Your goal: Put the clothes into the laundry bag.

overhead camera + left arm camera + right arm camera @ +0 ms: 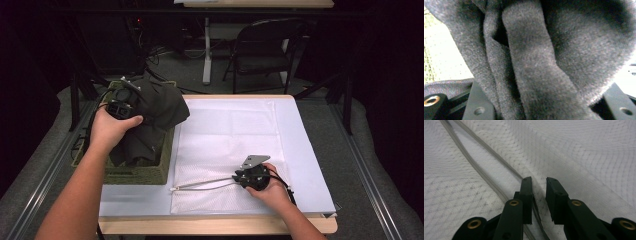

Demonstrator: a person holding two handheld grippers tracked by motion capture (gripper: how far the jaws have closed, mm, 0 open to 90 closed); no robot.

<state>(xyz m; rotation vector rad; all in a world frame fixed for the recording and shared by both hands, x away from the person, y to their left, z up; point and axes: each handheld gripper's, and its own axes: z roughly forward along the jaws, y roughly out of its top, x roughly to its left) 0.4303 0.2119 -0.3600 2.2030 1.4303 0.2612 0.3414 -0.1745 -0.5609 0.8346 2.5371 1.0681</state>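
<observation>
Garment [159, 107]: dark grey, soft, creased knit cloth, bunched above the basket [150, 172] at the bench's left.
Left gripper [131, 97]: clamped on the garment's folds.
Mesh bag [227, 135]: white, flat on the bench [310, 150], zip open.
Right gripper [539, 183]: jaws parted beside the zip [474, 167], holding nothing.

I lose the left gripper [121, 102] jaws under the dark garment [150, 115], its lower folds sunk in the woven basket [145, 172], the mesh bag [574, 150] zipper [486, 170] running off frame, the basket blurred past the cloth
</observation>
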